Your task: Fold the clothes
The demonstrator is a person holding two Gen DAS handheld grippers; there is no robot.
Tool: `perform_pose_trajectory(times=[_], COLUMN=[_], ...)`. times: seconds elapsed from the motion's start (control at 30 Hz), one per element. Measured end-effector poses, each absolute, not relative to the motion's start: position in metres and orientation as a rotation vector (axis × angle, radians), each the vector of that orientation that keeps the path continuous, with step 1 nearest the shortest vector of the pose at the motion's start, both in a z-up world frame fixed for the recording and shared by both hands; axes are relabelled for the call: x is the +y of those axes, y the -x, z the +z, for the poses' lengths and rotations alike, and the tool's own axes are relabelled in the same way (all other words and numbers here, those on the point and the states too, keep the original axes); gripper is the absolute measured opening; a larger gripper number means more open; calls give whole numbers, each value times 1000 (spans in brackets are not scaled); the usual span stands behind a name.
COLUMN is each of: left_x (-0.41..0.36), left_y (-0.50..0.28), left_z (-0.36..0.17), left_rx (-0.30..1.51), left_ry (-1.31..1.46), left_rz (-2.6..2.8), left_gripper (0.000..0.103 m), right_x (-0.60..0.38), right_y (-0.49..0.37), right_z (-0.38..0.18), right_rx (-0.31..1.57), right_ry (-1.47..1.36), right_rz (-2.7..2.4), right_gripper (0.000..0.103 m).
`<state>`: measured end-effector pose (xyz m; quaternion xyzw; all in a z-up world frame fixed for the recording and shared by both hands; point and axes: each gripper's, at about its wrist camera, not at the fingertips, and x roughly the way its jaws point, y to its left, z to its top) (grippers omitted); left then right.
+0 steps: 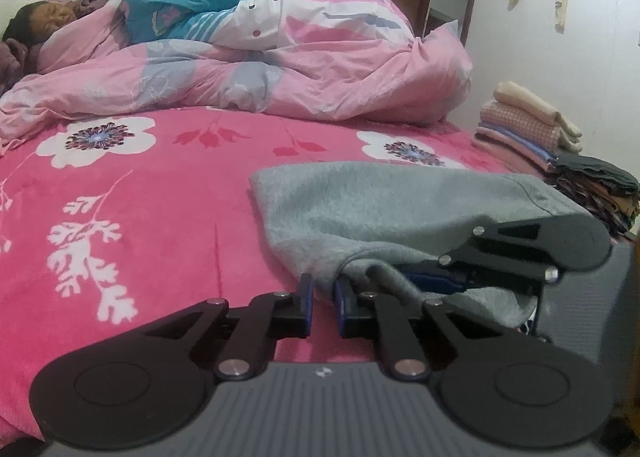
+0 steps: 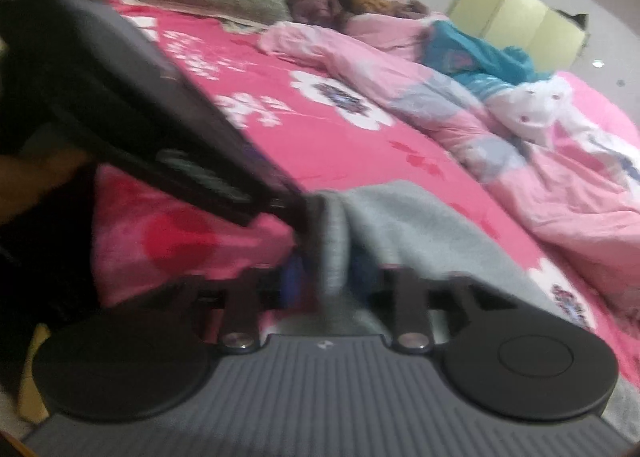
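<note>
My left gripper (image 1: 322,307) has a grey ribbed body with a small pale emblem at the middle of its front edge. Two matte black round discs flank it, each with a faint inner ring. Black flat linkage bars run forward from them, pinned with silver round-headed screws — four show plainly. The jaws end in black blocks faced with blue pads (image 1: 306,299). My right gripper (image 2: 326,277) is built alike — the same ribbed grey body, emblem, black discs and silver pins — though motion blur smears its blue-lined tips.
</note>
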<state>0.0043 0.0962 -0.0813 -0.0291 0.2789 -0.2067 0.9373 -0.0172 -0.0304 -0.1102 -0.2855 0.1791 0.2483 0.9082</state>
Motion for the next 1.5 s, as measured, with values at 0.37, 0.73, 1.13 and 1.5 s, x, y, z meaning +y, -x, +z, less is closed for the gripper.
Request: perform_pose_trajectory(times=[0.37, 0.73, 1.13, 1.5], left_x=[92, 89, 110, 106], left_y=[5, 31, 24, 6], left_z=[-77, -69, -75, -55], left_rx=[500, 450, 517, 477], left_ry=[109, 42, 111, 245], left_rz=[-388, -429, -396, -449], left_gripper=[4, 2, 5, 22], right_x=[-26, -20, -15, -69], right_y=[22, 25, 19, 54], right_z=[-114, -119, -121, -83], right_rx=[313, 290, 301, 345], right_ry=[701, 782, 779, 439], right_rz=[498, 481, 470, 558], right_gripper=[9, 9, 10, 57])
